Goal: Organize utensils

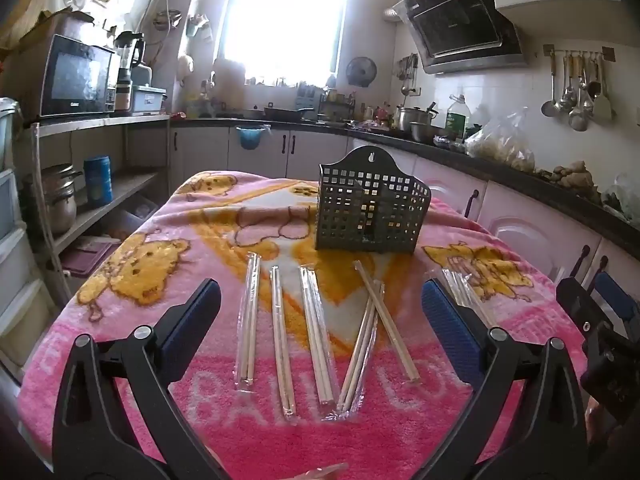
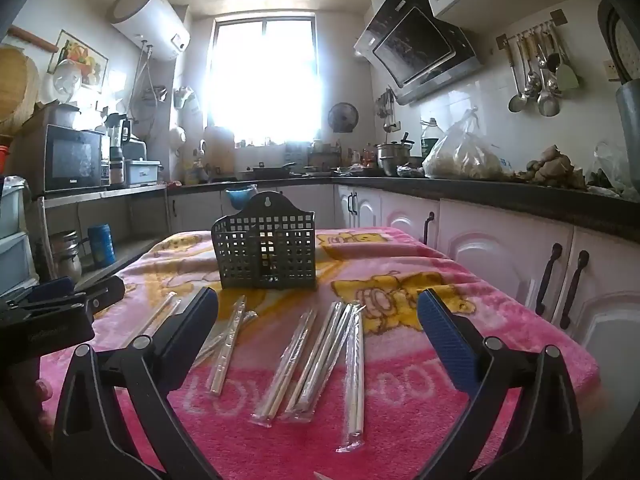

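Sunlit kitchen counters ringed your table, which was draped in a pink cartoon blanket. Your left gripper and right gripper both hovered with fingers spread wide and empty above the wrapped chopstick pairs lying just before the upright black perforated holder.

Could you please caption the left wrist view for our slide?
Open left gripper above wrapped chopsticks before a dark basket.
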